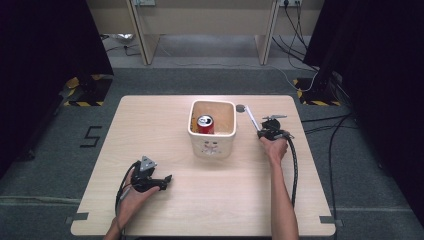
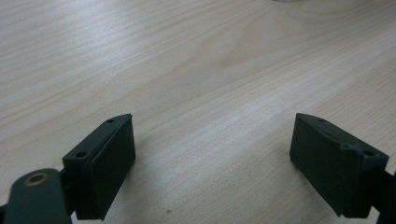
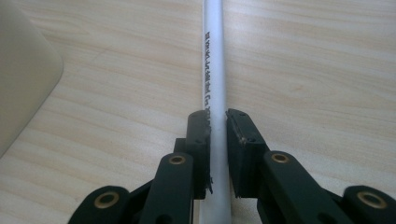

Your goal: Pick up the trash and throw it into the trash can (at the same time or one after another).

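Right gripper (image 3: pixel 217 140) clamps the white tube (image 3: pixel 215 70), its long axis running up the frame beside the bin (image 1: pixel 212 129) at centre; left gripper (image 2: pixel 212 163) gapes, well apart lower left

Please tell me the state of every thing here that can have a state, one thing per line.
Left gripper: open, nothing between its fingers, low over the table.
Right gripper: shut on the white tube.
White tube: lying on the table, gripped at one end.
Red can: upright inside the bin.
Bin: upright, open on top.
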{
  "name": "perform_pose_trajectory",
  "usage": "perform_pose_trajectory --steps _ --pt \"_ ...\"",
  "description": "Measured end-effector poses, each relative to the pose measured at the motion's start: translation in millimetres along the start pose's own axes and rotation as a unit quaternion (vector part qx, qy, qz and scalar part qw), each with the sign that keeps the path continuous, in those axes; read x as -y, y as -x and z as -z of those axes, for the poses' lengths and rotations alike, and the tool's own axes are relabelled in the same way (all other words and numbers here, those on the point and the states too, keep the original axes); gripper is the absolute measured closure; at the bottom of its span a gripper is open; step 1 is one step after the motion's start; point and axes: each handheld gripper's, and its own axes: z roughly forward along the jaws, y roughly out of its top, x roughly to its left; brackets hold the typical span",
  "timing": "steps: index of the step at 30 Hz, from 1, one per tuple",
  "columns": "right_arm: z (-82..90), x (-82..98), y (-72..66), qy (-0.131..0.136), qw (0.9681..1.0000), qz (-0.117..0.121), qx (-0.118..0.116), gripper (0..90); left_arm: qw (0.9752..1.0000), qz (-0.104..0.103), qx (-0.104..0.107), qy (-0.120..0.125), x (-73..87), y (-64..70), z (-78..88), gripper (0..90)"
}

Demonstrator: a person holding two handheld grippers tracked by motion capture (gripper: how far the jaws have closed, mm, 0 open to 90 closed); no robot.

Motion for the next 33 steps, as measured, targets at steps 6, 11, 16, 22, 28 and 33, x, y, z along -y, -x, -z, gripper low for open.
perform_pose_trajectory --steps 6,11,16,22,28,33 --pt "9.8 -4.8 0.8 0.017 0.9998 -0.005 -0.008 79.7 1.0000 -0.001 0.000 0.000 0.0 -0.1 0.1 13.4" --pt "21.4 -7.9 5.2 0.034 0.9992 -0.014 -0.015 79.7 1.0000 -0.001 0.000 -0.001 -0.1 -0.2 0.1 13.4" --pt "33.4 -12.5 6.8 0.049 0.9986 -0.012 -0.016 79.7 1.0000 -0.003 0.000 -0.001 0.0 -0.3 0.1 13.4" --pt "49.2 -23.4 1.7 0.071 0.9971 -0.008 -0.024 79.7 1.0000 -0.003 0.000 -0.001 0.0 -0.3 0.1 13.4" --pt "66.8 -38.9 -9.6 0.093 0.9951 0.007 -0.034 79.7 1.0000 -0.003 0.000 -0.002 -0.1 -0.3 0.2 13.4" --pt "81.8 -51.8 -19.6 0.115 0.9923 0.019 -0.044 79.7 1.0000 -0.003 0.000 -0.002 -0.1 -0.3 0.3 13.4"
